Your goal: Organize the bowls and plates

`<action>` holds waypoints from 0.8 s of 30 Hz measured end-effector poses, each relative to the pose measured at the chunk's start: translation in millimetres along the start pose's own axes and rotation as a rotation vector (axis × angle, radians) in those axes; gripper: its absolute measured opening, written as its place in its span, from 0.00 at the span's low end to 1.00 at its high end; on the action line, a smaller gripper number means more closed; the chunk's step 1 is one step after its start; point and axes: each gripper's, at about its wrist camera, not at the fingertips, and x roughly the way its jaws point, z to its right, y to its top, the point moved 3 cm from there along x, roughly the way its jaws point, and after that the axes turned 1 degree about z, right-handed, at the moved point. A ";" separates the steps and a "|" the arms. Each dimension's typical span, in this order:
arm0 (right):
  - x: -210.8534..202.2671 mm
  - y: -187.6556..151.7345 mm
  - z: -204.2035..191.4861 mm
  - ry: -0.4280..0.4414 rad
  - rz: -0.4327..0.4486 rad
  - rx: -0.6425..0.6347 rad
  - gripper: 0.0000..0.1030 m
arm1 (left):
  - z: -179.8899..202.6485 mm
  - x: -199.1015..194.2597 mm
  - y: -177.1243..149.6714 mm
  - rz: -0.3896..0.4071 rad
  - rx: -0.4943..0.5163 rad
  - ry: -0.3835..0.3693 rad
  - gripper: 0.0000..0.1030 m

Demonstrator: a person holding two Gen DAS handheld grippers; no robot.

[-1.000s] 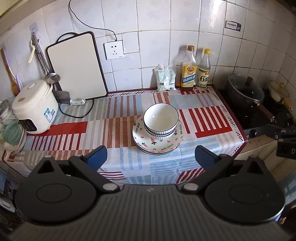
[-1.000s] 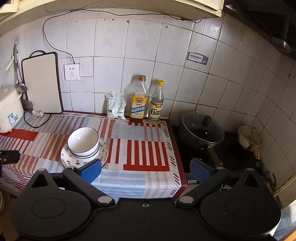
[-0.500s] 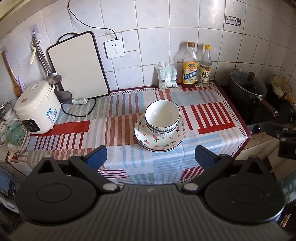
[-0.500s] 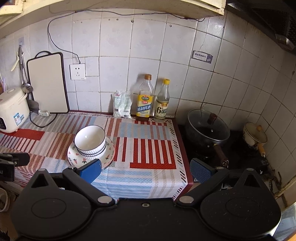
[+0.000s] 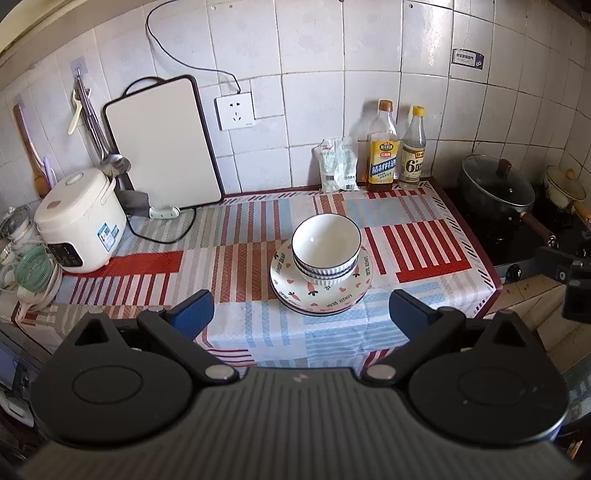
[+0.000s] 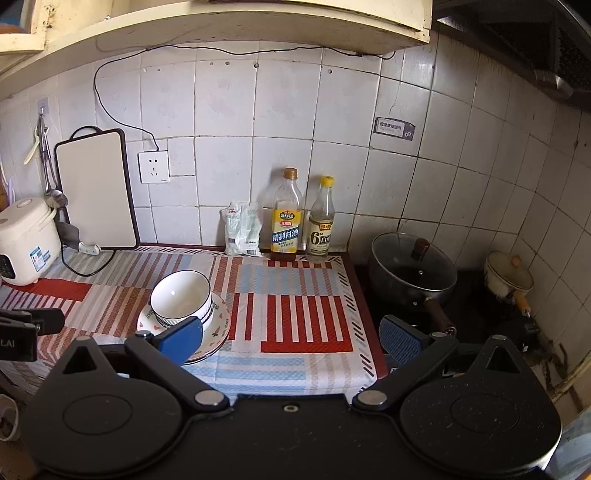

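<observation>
Both claws, the left claw [image 5: 301, 308] and right claw [image 6: 291, 338], spread and empty, have drawn back from the stacked white ribbed bowls [image 5: 326, 246] on patterned plates [image 5: 320, 291] ahead; stacking looks complete.

White-tiled kitchen wall [image 6: 280, 155], grout dark and stained. Socket [image 6: 153, 167] with black cable [image 6: 110, 107] running up under cream cabinet [image 6: 236, 26]. Counter covered in striped red, blue and white cloth [image 5: 417, 251]. Dark stove [image 6: 472, 317] at right (range hood above, mostly cropped). Daylight glare on upper tiles.
</observation>
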 end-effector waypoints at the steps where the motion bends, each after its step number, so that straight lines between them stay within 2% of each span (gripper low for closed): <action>1: -0.1 -0.4 0.1 -0.002 0.000 -0.002 1.00 | -0.8 0.1 -0.8 -0.003 -0.006 -0.002 1.00; 24: 1.3 -6.1 -3.4 -0.024 -0.032 0.005 1.00 | -8.3 6.1 -5.6 0.010 -0.017 0.014 1.00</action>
